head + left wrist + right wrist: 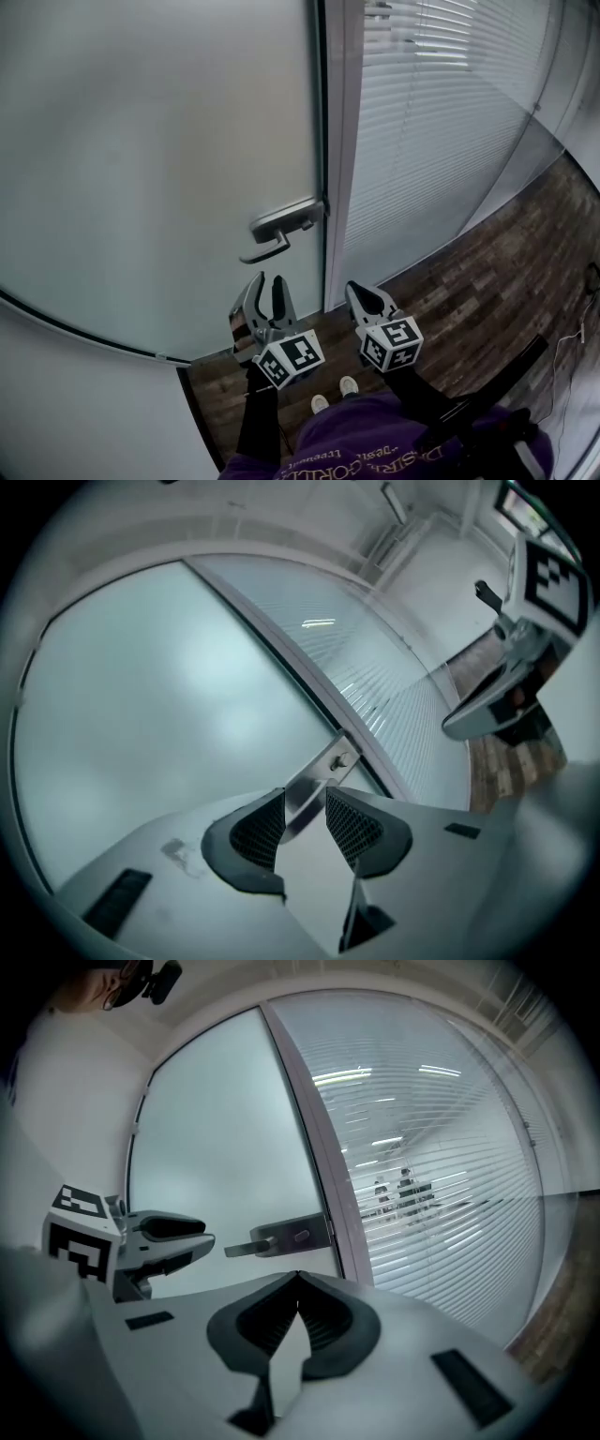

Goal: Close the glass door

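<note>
The frosted glass door (159,159) takes up the left side, and its handle edge sits right up against the frame (342,141), so it looks pretty much shut. The metal handle (272,234) is on that edge. Just below it is the left gripper (267,279), jaws spread wide and lined up with the lever but not touching it. Next over, the right gripper (361,292) has its jaws pinched together on nothing. Blinds (431,122) and wood floor (487,272) fill the right.
</note>
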A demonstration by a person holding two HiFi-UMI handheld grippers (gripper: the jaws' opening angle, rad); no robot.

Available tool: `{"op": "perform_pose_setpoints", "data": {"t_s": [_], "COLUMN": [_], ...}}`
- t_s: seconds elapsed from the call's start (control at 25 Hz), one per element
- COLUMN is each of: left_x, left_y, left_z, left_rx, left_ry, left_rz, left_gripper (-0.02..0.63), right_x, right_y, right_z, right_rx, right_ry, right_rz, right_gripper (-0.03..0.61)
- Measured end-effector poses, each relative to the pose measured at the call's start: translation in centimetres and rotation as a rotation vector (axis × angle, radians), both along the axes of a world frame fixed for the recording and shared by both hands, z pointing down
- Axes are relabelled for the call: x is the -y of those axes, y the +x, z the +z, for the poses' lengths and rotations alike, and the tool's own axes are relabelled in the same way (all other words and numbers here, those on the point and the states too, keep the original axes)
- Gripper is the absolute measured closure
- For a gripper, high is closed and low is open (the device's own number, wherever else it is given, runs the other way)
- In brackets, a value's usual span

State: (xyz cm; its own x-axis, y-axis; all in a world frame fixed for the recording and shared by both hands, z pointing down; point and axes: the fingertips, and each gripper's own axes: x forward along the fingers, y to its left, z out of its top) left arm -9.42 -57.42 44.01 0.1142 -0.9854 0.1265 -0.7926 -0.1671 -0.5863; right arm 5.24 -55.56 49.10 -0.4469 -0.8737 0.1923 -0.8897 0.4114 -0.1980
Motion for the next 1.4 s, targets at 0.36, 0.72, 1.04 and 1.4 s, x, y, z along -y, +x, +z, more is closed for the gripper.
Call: {"op": "perform_pose_setpoints", "data": {"t_s": [0.36,0.72,1.04,1.4], "left_x": [-4.9,-5.2,-5.1,-5.1], "left_y": [-0.5,-0.8,-1.1,-0.9], "left_z": [4.4,5.7,5.5,5.6], "left_rx": [-0.414,-0.567,-0.547,-0.554], "left_ry": [-0.106,-0.161,-0.154,-0.161], "left_rz": [-0.071,-0.097,-0.103,-0.097], "left_gripper": [0.614,0.614,0.614,0.614], "right_x": [-0.1,-0.3,-0.1,-0.1], "right_y": [-0.8,-1.0,-1.0,-0.5], "right_z": [-0.3,-0.4,-0.1,0.3], "right_rx": [0.011,-0.001,-0.012,-0.038], "right_ry": [0.010,0.011,0.007,-0.011], "right_rz": [-0.035,-0.051,-0.057,-0.039], "right_gripper": [0.581,0.581,0.581,0.581]}}
